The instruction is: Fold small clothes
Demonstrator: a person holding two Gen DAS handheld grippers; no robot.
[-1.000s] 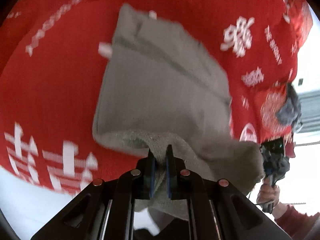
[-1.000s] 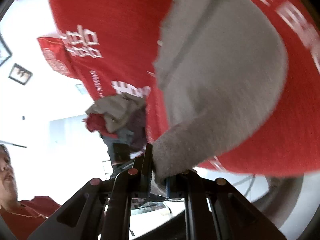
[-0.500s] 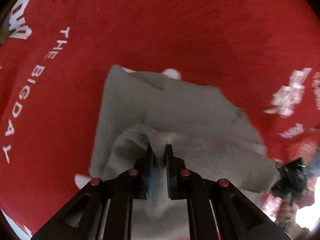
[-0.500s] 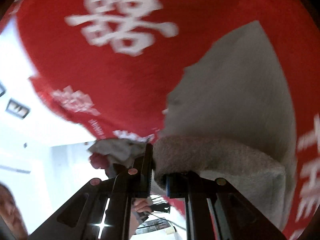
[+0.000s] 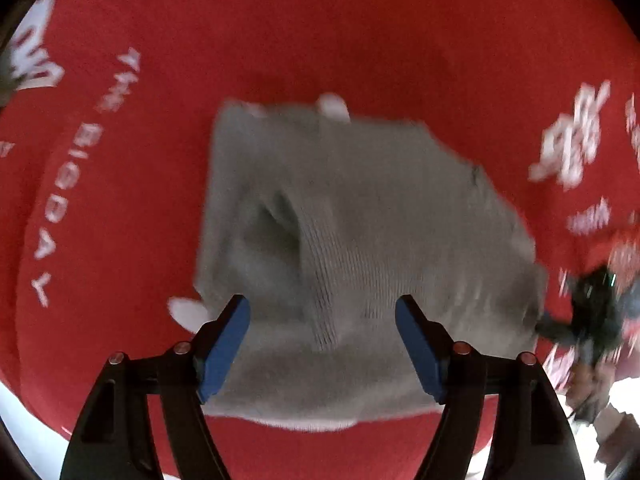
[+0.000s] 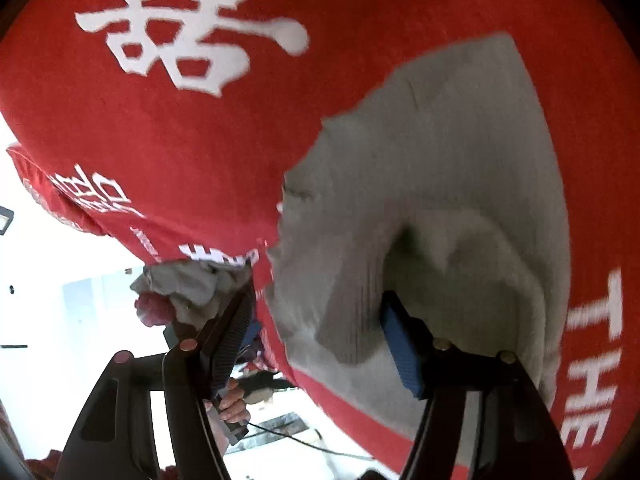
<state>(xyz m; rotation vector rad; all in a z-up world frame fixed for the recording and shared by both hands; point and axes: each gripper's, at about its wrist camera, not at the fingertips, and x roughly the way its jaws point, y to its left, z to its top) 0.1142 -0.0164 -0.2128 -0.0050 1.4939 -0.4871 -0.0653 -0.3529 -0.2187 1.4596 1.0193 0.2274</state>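
Note:
A grey knitted garment (image 5: 360, 240) lies folded over on the red tablecloth (image 5: 280, 40), its doubled edge nearest me. My left gripper (image 5: 322, 304) points down over that edge with its jaws opening wide; the cloth lies between the blue pads (image 5: 224, 340), which do not press on it. In the right wrist view the same garment (image 6: 440, 180) fills the right side. My right gripper (image 6: 316, 296) is opening too, with a loose fold of the cloth resting against its right finger (image 6: 400, 344). The right gripper (image 5: 592, 312) also shows at the garment's right edge in the left wrist view.
The tablecloth carries white lettering (image 6: 184, 40) and hangs over the table's edge. A heap of grey and red clothes (image 6: 184, 292) sits at the far edge. A person's hand (image 6: 232, 404) grips a handle below it. White floor lies beyond.
Both grippers carried the garment's edge across and down onto the rest of it, then opened from shut and let the cloth go.

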